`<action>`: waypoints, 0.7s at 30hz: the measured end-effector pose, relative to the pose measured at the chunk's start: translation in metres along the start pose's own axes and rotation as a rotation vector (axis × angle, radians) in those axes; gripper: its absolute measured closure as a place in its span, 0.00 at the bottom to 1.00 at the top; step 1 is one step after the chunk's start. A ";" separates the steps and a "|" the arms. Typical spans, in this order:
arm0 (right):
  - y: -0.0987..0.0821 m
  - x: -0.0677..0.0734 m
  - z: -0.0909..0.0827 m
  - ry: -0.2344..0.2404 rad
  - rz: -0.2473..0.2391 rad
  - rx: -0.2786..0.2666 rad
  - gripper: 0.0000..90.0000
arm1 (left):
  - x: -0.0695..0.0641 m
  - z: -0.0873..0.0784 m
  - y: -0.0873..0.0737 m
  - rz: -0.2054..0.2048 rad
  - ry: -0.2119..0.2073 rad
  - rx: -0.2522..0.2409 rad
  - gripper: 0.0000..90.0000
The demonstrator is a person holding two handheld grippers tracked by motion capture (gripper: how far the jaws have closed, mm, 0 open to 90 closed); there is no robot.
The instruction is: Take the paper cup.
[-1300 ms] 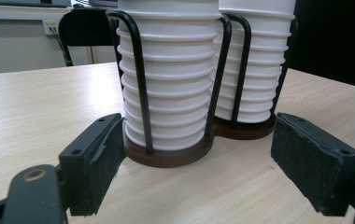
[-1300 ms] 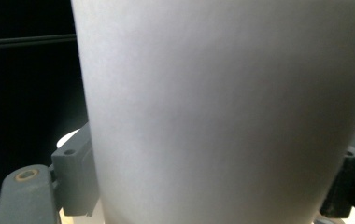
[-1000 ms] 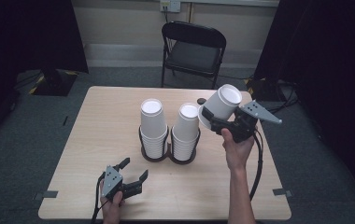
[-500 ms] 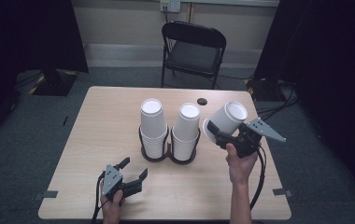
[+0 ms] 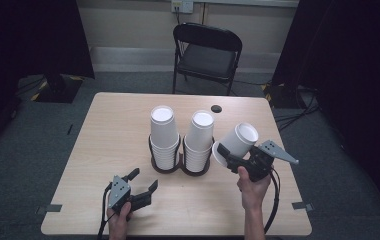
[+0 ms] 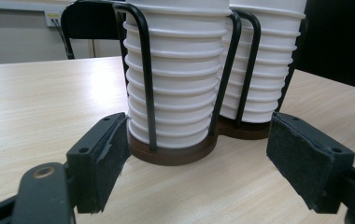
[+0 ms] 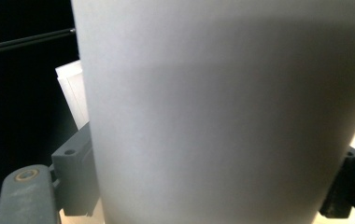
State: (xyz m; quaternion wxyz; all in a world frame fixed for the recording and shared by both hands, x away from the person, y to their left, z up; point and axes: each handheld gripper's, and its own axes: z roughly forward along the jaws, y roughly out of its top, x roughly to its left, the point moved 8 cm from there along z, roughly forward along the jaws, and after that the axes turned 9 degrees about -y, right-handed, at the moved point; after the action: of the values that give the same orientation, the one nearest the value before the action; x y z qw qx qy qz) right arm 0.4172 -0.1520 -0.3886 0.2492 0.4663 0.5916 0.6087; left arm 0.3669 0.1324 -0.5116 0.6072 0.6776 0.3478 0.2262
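The right gripper [image 5: 226, 152], fingers clamped on a white paper cup [image 5: 239, 139], has swung it down from higher up to just beside the right-hand stack [image 5: 199, 137], apparently separating cups, while the left gripper [image 5: 139, 181] rests open on the tabletop [image 5: 108, 130].

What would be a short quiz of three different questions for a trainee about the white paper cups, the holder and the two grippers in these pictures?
1. True or false: the left gripper grips a cup.
2. Which gripper holds the single white paper cup? A) left B) right
3. How many stacks of white paper cups stand in the black wire holder with brown round bases?

Key:
1. False; its jaws stand open, low over the light wooden table, in front of the holder.
2. B; the cup is tilted.
3. Two, side by side.
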 end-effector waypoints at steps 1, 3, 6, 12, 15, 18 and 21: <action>-0.001 0.000 -0.001 0.007 0.010 -0.001 0.16 | 0.001 0.000 0.000 -0.008 0.004 0.000 0.24; -0.004 0.000 -0.002 0.012 0.022 0.000 0.16 | 0.001 0.001 0.000 -0.014 0.001 0.003 0.24; -0.011 0.000 -0.003 0.016 0.032 0.006 0.16 | 0.000 0.003 0.000 -0.026 -0.035 0.002 0.24; -0.032 0.008 -0.003 0.039 0.060 0.023 0.16 | -0.007 0.005 -0.001 -0.022 -0.103 0.021 0.21; -0.038 0.011 -0.002 0.046 0.072 0.031 0.16 | -0.008 0.005 0.000 -0.037 -0.115 0.025 0.22; -0.047 0.016 -0.003 0.066 0.088 0.045 0.16 | -0.011 0.004 0.002 -0.043 -0.126 0.016 0.22; -0.056 0.019 -0.002 0.072 0.084 0.062 0.16 | -0.016 0.005 0.004 -0.038 -0.144 0.018 0.25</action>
State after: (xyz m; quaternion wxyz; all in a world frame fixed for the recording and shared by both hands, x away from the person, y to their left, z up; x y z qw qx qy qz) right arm 0.3929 -0.1272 -0.4362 0.1874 0.4762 0.5987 0.6162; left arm 0.3607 0.1169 -0.5069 0.6289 0.6908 0.3178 0.1623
